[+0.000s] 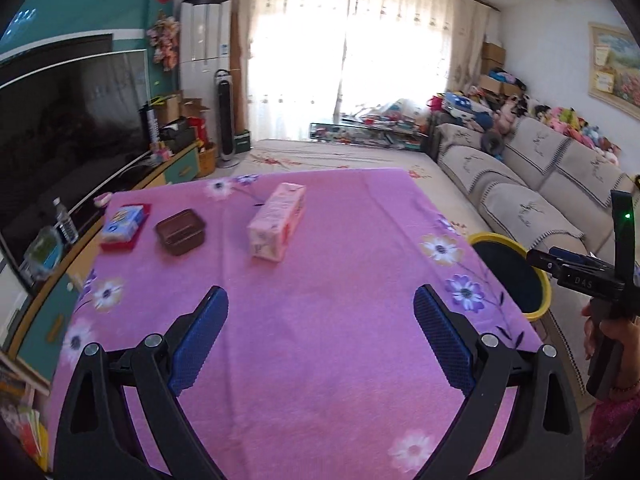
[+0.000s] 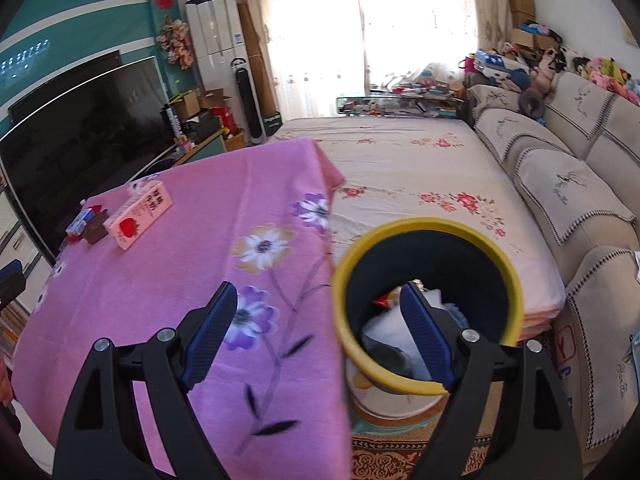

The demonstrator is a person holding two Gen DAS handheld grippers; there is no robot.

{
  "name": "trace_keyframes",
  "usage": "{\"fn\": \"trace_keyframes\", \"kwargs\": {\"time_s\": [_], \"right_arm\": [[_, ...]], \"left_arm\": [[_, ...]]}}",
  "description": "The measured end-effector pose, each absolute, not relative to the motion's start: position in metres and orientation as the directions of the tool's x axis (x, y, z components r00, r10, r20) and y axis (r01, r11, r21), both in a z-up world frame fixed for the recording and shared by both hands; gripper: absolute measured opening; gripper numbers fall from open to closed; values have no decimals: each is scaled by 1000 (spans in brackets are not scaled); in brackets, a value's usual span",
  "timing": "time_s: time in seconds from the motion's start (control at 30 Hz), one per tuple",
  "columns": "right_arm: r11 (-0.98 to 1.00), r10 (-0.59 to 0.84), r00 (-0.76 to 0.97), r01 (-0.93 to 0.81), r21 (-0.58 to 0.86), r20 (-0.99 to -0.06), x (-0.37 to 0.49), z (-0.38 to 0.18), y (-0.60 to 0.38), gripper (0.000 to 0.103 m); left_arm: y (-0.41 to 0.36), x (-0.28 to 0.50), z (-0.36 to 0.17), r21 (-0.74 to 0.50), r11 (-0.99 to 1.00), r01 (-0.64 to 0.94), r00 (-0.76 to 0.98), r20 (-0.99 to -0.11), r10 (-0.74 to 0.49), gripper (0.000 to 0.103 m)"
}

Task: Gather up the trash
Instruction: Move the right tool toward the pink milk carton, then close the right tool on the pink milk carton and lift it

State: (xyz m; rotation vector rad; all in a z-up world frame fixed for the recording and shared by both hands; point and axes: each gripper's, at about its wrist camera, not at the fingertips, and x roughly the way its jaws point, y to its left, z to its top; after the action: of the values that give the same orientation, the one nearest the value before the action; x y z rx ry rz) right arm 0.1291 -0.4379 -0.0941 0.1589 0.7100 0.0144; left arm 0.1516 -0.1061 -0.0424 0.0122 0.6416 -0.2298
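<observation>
A pink milk carton (image 1: 277,222) lies on the purple flowered tablecloth (image 1: 320,340), seen also in the right wrist view as a pink milk carton (image 2: 138,216) with a strawberry on its end. Left of it sit a brown lidded box (image 1: 181,232) and a blue packet on a red one (image 1: 124,226). My left gripper (image 1: 320,292) is open over bare cloth, well short of the carton. My right gripper (image 2: 319,287) is open, with one finger over the table's corner and the other over the yellow-rimmed bin (image 2: 424,226). Inside the bin lie white crumpled pieces and a red wrapper (image 2: 382,300).
The bin (image 1: 496,237) stands on the floor off the table's right edge, beside a beige sofa (image 2: 568,184). A large TV (image 1: 60,128) on a teal cabinet runs along the left. A flowered mat (image 2: 400,160) lies beyond the table. A person's hand (image 1: 600,332) shows at right.
</observation>
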Motion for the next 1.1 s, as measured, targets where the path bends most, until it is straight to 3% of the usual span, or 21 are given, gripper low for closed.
{"fn": "trace_keyframes", "kwargs": {"time_s": [0.17, 0.43, 0.8, 1.1], "right_arm": [[976, 208, 748, -116, 184, -631, 167, -78, -345, 79], [950, 312, 689, -216, 225, -654, 241, -78, -212, 82], [987, 156, 635, -62, 151, -756, 330, -121, -157, 82], [998, 64, 631, -48, 44, -773, 329, -135, -181, 80]], "left_arm": [[-32, 142, -54, -79, 992, 97, 796, -592, -125, 93], [18, 136, -66, -137, 987, 78, 789, -598, -145, 93], [27, 136, -77, -180, 979, 95, 768, -613, -188, 93], [9, 142, -81, -187, 974, 130, 754, -619, -220, 93]]}}
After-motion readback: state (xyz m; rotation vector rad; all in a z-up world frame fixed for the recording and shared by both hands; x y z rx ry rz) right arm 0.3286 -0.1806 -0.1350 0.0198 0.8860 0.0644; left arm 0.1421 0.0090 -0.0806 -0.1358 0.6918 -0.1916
